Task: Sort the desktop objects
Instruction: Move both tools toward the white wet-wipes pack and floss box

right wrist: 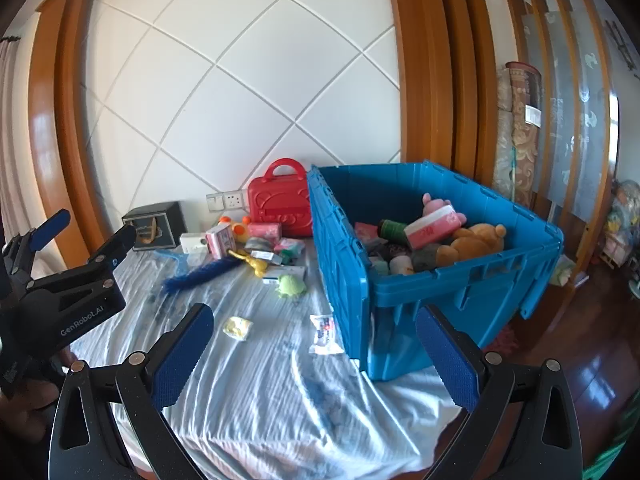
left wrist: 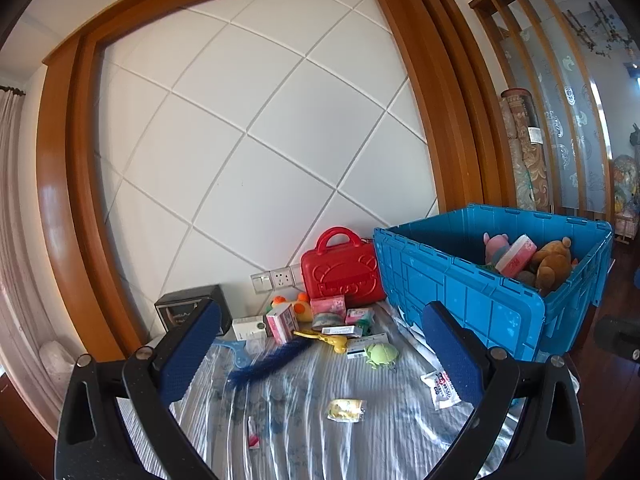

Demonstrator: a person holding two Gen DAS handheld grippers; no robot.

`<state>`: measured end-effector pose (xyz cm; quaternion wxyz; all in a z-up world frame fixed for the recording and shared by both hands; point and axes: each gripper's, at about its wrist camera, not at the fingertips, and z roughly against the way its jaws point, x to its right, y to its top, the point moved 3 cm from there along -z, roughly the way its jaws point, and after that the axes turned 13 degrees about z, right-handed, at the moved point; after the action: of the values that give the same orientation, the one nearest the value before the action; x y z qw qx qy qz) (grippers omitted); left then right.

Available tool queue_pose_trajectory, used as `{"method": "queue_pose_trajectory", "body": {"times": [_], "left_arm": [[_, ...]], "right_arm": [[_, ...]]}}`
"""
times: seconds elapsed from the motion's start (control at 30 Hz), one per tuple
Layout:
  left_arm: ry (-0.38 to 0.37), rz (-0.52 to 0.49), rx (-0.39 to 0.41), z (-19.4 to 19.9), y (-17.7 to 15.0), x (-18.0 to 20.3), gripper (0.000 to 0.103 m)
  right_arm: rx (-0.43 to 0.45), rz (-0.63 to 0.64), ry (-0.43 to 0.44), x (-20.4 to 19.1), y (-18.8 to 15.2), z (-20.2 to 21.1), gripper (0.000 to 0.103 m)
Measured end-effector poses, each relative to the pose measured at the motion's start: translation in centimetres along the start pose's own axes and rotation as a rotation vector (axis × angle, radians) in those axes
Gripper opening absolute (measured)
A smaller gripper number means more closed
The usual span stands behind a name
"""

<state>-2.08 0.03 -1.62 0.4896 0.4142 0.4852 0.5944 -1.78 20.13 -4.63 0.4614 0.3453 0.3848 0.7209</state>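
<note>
Both the left gripper [left wrist: 320, 344] and right gripper [right wrist: 314, 354] are held wide and empty above the sheet [right wrist: 260, 380], presumably so loose items like the packet [right wrist: 238, 327] at 11 o'clock can be carried to the bin [right wrist: 460, 280] at 1 o'clock.

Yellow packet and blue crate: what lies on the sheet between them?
In the right wrist view, a white sachet lies between the yellow packet and the blue crate, close beside the crate's wall.

Rolled patterned carpets [right wrist: 518, 128] lean upright just right of the wooden frame [right wrist: 434, 60] — wall sockets [right wrist: 225, 200] sit at that frame's lower inside edge.
</note>
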Motion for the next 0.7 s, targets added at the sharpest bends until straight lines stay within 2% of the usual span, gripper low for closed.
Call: {"method": "queue_pose_trajectory", "body": {"times": [0.13, 0.37, 0.7], "left_arm": [[-0.054, 0.019, -0.067, -0.3, -0.5, 0.4, 0.102], [-0.044, -0.016, -0.089, -0.1, -1.8, 1.5, 0.102], [0.050, -0.009, -0.154, -0.8, -4.9, -0.2, 0.102]], "right_arm": [[0.002, 0.002, 0.009, 0.2, -0.1, 0.1, 0.103], [-0.003, 0.007, 0.033, 0.3, -0.6, 0.2, 0.103], [-0.019, 0.038, 0.131, -0.8, -2.4, -0.9, 0.103]]}}
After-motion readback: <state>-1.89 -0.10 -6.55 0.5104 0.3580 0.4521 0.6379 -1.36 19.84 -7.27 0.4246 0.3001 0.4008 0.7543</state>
